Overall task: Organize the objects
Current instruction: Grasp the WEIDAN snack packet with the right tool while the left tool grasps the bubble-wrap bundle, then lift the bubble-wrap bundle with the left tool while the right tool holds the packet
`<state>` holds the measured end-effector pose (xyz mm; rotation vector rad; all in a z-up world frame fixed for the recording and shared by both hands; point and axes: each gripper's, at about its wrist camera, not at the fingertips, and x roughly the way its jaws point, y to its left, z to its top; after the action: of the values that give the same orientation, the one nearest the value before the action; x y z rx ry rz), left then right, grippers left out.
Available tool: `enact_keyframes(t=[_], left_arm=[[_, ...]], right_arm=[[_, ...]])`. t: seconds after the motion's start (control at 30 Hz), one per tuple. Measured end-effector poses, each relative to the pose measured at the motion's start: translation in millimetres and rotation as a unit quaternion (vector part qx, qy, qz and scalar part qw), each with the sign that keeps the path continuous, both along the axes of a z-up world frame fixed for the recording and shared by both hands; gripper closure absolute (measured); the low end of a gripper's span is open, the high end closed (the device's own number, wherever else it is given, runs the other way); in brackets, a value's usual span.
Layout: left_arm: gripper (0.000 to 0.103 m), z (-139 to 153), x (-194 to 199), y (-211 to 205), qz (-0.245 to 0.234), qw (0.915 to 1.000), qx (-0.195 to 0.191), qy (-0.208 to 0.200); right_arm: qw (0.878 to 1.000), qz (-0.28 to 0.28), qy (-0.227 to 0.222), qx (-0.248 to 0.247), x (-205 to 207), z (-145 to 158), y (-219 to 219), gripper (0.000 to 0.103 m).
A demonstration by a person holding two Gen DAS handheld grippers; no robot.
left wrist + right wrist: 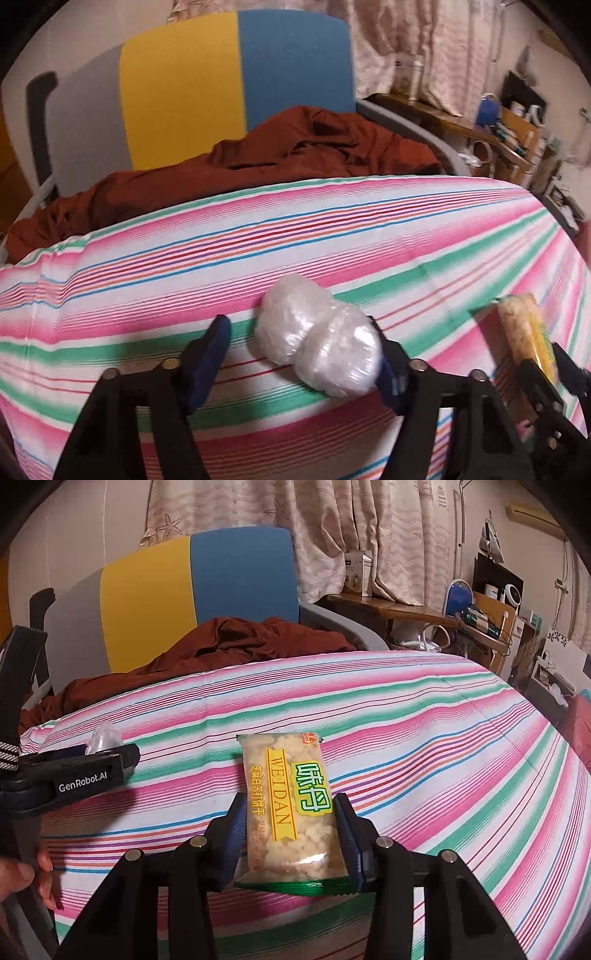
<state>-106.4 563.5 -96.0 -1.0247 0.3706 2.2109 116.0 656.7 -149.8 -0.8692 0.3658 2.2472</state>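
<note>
My right gripper [291, 823] is shut on a yellow WEIDAN cracker packet [291, 801] and holds it over the striped cloth [424, 738]. The packet also shows at the right edge of the left wrist view [524, 332]. My left gripper [301, 347] is open; a clear plastic-wrapped double bundle [321, 336] lies on the cloth [258, 240] between its fingers, against the right finger [388, 365]. The left gripper also shows at the left of the right wrist view [92, 771], with a bit of the clear wrap [103, 738] above it.
A crumpled rust-brown cloth [258, 158] lies behind the striped surface, in front of a grey, yellow and blue chair back [207, 88]. A cluttered wooden desk [424, 613] and curtains [332, 528] stand at the back right.
</note>
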Motion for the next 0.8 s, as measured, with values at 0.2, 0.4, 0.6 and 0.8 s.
enact_keyframes(t=[0.2,0.4,0.6,0.8], left_arm=[[0.042,6.2,20.2,-3.9,-0.023,0.9990,0.003,0.038],[0.044,14.6,39.3,-22.3,-0.032,0.9972,0.024,0.063],[0.048,24.5,58.0,-58.5,-0.033,0.9951,0.067,0.065],[0.044,36.0,80.9,-69.5,-0.049,0.9915,0.065,0.101]], right_arm=[[1.000,-0.001,0.004,0.000,1.6,0.8,1.3,0.056],[1.000,-0.002,0.012,0.010,4.2,3.4,-1.8,0.056],[0.999,-0.004,0.019,0.026,7.1,9.0,-6.5,0.056],[0.999,-0.002,0.016,0.034,5.7,11.7,-9.0,0.056]])
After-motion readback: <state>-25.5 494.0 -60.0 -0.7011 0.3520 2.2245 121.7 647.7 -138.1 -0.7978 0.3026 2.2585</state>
